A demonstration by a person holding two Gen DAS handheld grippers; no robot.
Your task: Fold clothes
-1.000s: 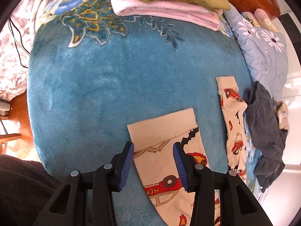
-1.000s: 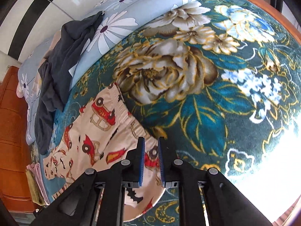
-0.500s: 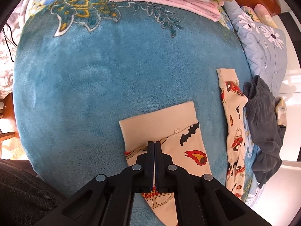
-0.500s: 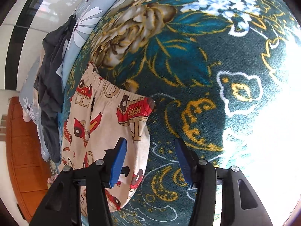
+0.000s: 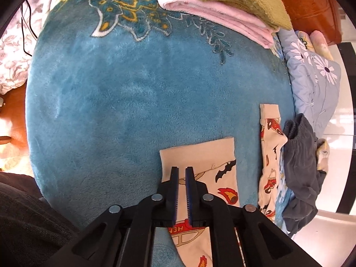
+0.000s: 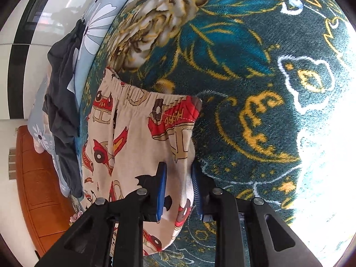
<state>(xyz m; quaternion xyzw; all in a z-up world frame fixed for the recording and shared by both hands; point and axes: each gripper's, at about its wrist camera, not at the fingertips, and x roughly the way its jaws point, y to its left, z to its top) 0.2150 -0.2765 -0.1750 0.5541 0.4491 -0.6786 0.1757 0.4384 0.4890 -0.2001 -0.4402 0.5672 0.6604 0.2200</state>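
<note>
Beige children's pajama pants printed with red fire trucks lie flat on a teal plush blanket. In the left wrist view, one pant leg (image 5: 200,155) ends at a plain cuff just ahead of my left gripper (image 5: 182,171), whose jaws stand nearly closed over the leg's fabric with a thin gap. The other leg (image 5: 270,133) lies to the right. In the right wrist view, the waistband end (image 6: 155,111) lies ahead of my right gripper (image 6: 176,166), whose jaws are partly open and straddle the pants' right side edge.
Folded pink and olive towels (image 5: 222,2) are stacked at the blanket's far end. A dark grey garment (image 5: 300,166) is heaped to the right of the pants, also showing in the right wrist view (image 6: 62,111). A grey daisy-print quilt (image 5: 316,77) and a wooden headboard (image 6: 42,189) lie beyond.
My left gripper closed from wide open onto the pant leg, then eased to a thin gap. My right gripper opened, moved down the pants' side edge and narrowed around the fabric.
</note>
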